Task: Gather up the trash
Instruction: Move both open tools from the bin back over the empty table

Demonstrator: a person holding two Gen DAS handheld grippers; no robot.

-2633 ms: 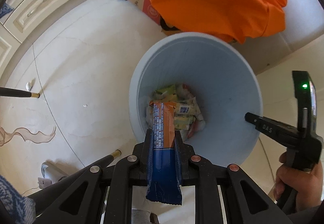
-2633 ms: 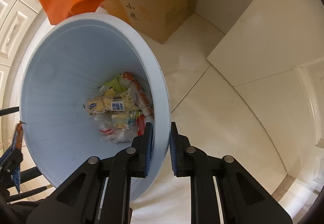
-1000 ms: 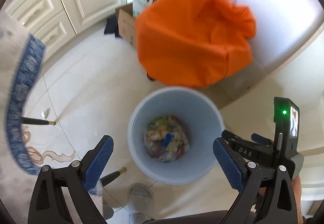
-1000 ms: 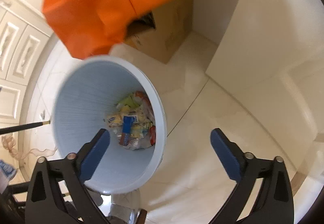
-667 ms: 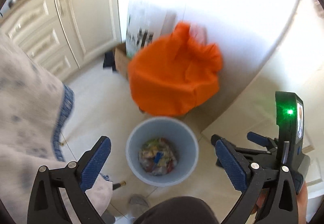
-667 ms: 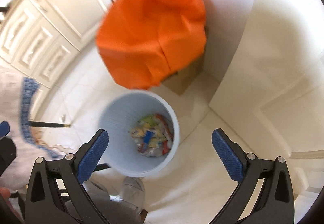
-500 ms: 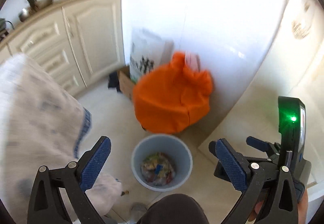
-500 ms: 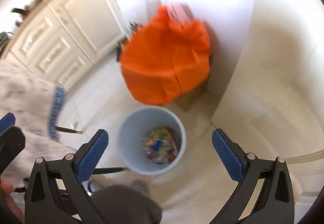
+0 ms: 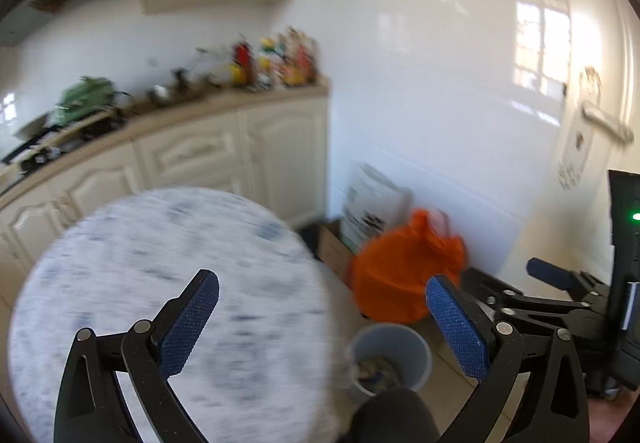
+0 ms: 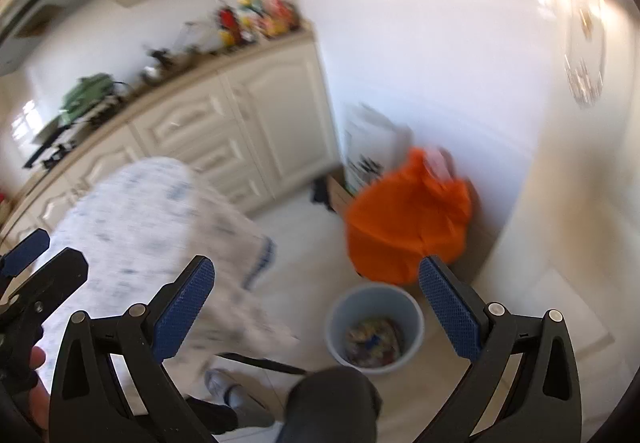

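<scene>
A round pale blue plastic waste bin [image 10: 375, 327] stands upright on the pale tiled floor [image 10: 304, 263], its mouth facing straight up and its long axis vertical. Crumpled snack wrappers [image 10: 374, 341] in yellow, red and blue lie heaped at its bottom. Just behind the bin sits a bulging orange fabric bag [image 10: 408, 219], and behind that a brown cardboard box [image 9: 334, 247] against the white wall.

The left tongs [image 9: 322, 325] are spread wide apart and hold nothing; the right tongs [image 10: 316, 309] are likewise wide apart and empty.

The right wrist view looks more steeply down, showing the whole bin mouth, a grey shoe [image 10: 224, 387] on the floor and a dark trouser knee [image 10: 332, 399]. The left wrist view shows only part of the bin [image 9: 390, 359] behind that knee, but takes in the round worktop in a blurred white-and-blue speckled cloth [image 9: 168, 291] almost whole, and the right-hand device with its green light at the frame's right edge. Both views are motion-blurred; cream cabinets [image 9: 224, 163] run along the back.
</scene>
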